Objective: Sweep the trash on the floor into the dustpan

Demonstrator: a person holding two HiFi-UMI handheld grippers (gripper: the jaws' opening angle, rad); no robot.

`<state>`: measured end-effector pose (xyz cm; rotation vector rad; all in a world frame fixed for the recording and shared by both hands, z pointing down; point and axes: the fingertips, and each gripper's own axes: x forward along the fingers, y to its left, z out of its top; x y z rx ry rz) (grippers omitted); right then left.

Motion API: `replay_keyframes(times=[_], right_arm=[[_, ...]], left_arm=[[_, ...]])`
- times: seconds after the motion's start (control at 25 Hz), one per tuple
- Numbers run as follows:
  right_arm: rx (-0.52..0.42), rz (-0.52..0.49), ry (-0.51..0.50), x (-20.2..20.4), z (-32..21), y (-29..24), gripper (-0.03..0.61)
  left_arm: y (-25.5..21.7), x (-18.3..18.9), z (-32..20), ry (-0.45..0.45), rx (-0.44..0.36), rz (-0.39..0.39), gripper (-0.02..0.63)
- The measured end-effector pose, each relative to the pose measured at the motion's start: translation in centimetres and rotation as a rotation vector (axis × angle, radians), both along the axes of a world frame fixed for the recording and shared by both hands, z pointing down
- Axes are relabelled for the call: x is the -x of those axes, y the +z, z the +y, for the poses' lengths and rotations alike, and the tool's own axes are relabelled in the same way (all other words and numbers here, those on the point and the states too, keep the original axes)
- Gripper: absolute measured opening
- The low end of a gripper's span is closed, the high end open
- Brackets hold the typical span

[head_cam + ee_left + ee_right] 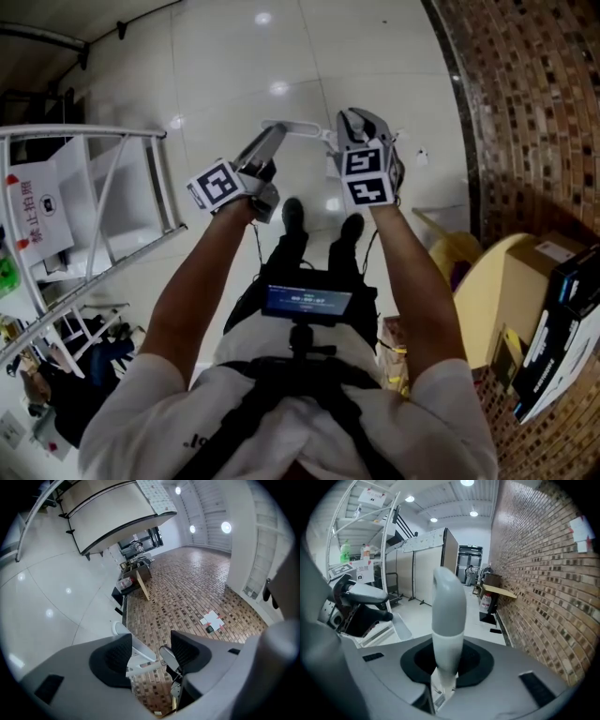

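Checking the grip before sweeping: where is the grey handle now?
The grey handle is clamped in the right gripper, upper centre in the head view, above the person's shoes.

Red characters 禁止拍照 are printed on a white paper sign [39,223] hung on the metal rack [112,131], well to the left of the left gripper [270,142] jaws. The same sign [364,566] is seen up and to the left of the right gripper [447,663] jaws, where only 拍照 can be read. Print on the chest screen [307,301] and on the black box [562,328] far right of the jaws is too small to be read.
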<state>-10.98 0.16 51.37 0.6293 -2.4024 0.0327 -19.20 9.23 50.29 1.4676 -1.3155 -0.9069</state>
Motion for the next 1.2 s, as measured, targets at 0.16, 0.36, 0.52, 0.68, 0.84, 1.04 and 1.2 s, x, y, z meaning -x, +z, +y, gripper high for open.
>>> replay_keyframes(times=[0.16,0.36,0.52,0.68,0.84,1.04,1.2], right_arm=[[0.027,0.073,0.106,-4.6,-1.8,2.6,0.038],[0.001,0.1,0.151,-7.5,-3.1,2.6,0.028],[-0.003,0.11,0.169,-8.5,-3.4,2.5,0.026],[-0.001,0.115,0.172,-9.5,-3.5,2.5,0.025],[-0.001,0.122,0.173,-10.6,-4.0,2.4,0.023],[0.003,0.122,0.166,-11.7,-4.3,2.0,0.021],[-0.009,0.12,0.171,-13.2,-4.2,1.0,0.021]], left_arm=[[-0.7,0.4,-0.2,-0.018,0.017,0.002,0.267],[0.6,2.7,0.3,-0.059,0.106,-0.138,0.265],[-0.1,3.5,-0.3,-0.111,0.105,-0.176,0.265],[0.8,5.0,3.0,-0.231,0.214,-0.264,0.265],[4.3,3.4,3.5,-0.224,0.213,-0.061,0.282],[3.0,-0.5,-1.8,-0.061,0.018,0.048,0.282],[4.2,-1.0,-4.2,-0.018,0.048,0.053,0.282]])
